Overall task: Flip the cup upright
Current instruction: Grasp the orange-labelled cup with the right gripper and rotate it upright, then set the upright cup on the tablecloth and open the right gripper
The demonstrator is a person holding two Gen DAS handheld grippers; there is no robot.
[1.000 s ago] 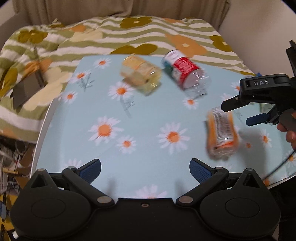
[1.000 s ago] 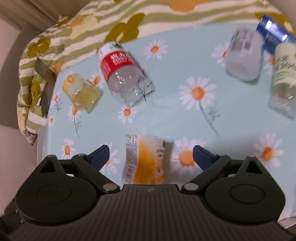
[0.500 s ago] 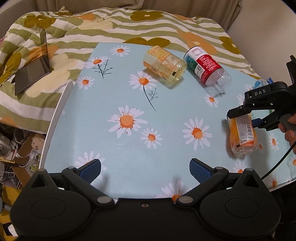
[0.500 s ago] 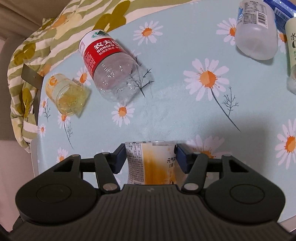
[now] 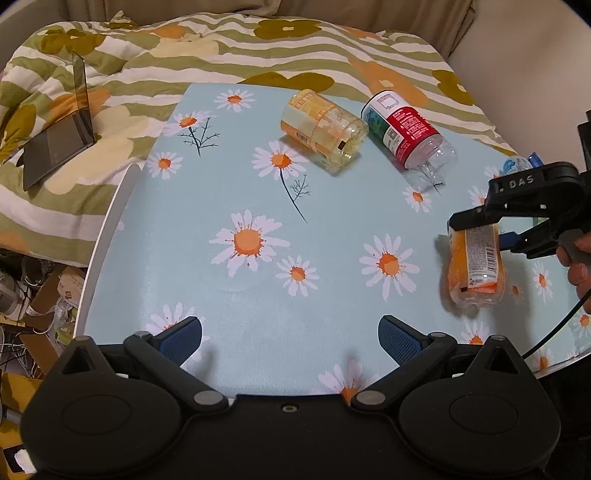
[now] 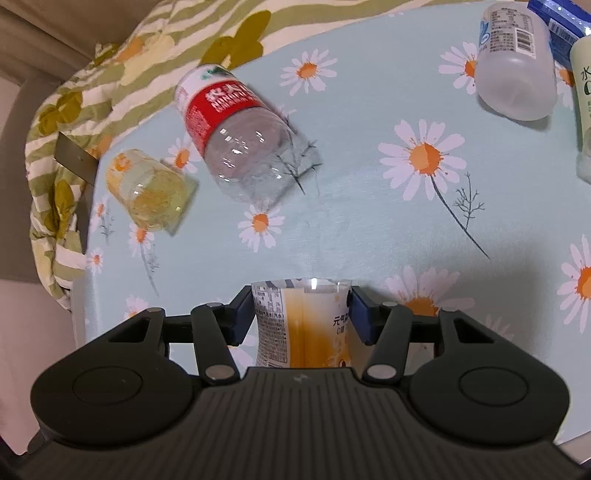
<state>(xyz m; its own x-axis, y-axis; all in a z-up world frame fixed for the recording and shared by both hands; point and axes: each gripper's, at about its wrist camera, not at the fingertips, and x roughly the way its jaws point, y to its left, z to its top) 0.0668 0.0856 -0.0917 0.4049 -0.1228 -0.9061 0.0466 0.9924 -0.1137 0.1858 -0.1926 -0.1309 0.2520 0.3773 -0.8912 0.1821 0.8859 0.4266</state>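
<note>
An orange-labelled clear cup [image 6: 303,325] sits between the blue pads of my right gripper [image 6: 301,314], which is shut on it. In the left wrist view the same cup [image 5: 476,266] hangs at the right, tilted, just above the daisy-print table [image 5: 258,295], held near one end by my right gripper [image 5: 484,229]. My left gripper [image 5: 290,338] stands open at the table's near edge with nothing between its fingers. A yellow cup [image 5: 323,131] and a red-labelled clear cup [image 5: 408,134] lie on their sides at the far side.
A white translucent cup [image 6: 515,77] and a pale green one [image 6: 585,99] lie at the far right beside a blue packet [image 6: 554,26]. A striped flowered blanket [image 5: 221,44] with a dark laptop [image 5: 59,140] surrounds the table. Clutter lies on the floor at the left [image 5: 33,288].
My right gripper closed on the orange cup and has lifted and tilted it off the table. The left gripper's view has pulled back slightly; it stays open.
</note>
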